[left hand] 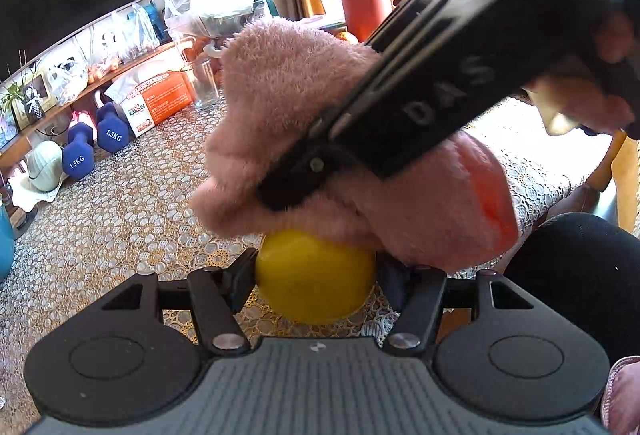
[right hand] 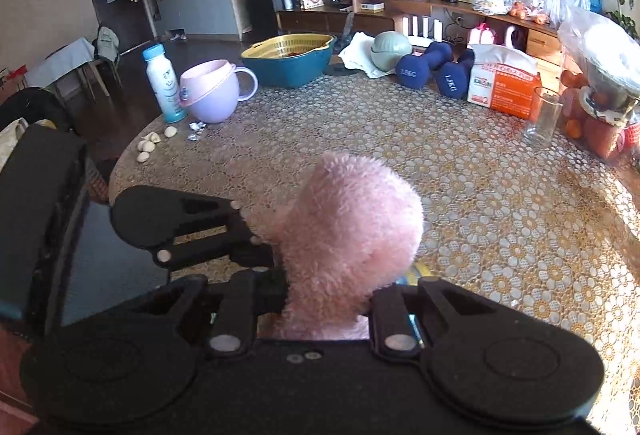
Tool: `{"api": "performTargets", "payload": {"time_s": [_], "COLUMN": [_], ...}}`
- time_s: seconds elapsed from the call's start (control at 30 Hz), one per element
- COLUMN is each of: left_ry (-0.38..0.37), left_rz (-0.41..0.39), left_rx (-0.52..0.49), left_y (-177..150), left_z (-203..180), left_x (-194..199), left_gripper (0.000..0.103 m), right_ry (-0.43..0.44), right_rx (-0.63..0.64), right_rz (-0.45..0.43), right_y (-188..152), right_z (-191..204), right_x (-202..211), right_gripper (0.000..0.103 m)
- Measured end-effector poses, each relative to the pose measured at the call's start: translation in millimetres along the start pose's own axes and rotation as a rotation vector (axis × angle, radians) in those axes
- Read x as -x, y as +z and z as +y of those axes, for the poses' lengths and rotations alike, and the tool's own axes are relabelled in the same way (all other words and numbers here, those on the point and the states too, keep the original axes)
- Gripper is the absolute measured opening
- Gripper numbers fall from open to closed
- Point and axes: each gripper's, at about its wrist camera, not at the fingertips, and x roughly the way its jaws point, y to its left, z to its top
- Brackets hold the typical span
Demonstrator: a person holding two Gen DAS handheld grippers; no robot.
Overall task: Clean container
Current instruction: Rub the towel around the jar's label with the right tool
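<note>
The yellow container [left hand: 314, 281] sits low over the lace-covered counter [left hand: 120, 219], clamped between the jaws of the left hand-held gripper [left hand: 316, 285]. Pressed onto its top is a fluffy pink cloth [left hand: 288, 95] — the right hand-held gripper [right hand: 326, 299] is closed tight on that cloth and comes in from above right. Farther back, a teal basin [right hand: 288, 69] carries a yellow strainer basket [right hand: 286, 45], a lilac cup [right hand: 212, 95] holds a pink insert, and one empty glass [right hand: 544, 115] stands by two blue dumbbells [right hand: 436, 69].
</note>
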Motion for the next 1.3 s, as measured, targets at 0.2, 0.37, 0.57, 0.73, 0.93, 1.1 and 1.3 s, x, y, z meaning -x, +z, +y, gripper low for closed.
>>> {"api": "performTargets", "payload": {"time_s": [0.2, 0.37, 0.57, 0.73, 0.93, 1.1, 1.3], "left_ry": [-0.011, -0.065, -0.105, -0.036, -0.003, -0.010, -0.012], "left_rz": [0.002, 0.042, 0.067, 0.050, 0.045, 0.051, 0.051], "left_rx": [0.013, 0.123, 0.243, 0.136, 0.037, 0.041, 0.041], "left_y": [-2, -8, -14, -13, -8, -9, -11], "left_z": [4, 15, 28, 13, 2, 4, 4], "left_x": [-1, -4, -10, -8, -9, -9, -8], "left_gripper": [0.062, 0.063, 0.063, 0.063, 0.063, 0.062, 0.062], "right_ry": [-0.135, -0.125, -0.176, -0.146, -0.006, 0.019, -0.024], "right_rx": [-0.074, -0.178, -0.160, -0.162, -0.043, 0.011, -0.011], "right_rz": [0.015, -0.005, 0.031, -0.033, -0.042, 0.023, 0.036], "right_y": [-8, -24, -43, -32, -3, 2, 0], "right_z": [-40, -60, -54, -51, -13, 4, -9], "right_x": [-4, 2, 0, 21, 20, -10, -14], "right_gripper": [0.018, 0.018, 0.017, 0.017, 0.017, 0.017, 0.017]}}
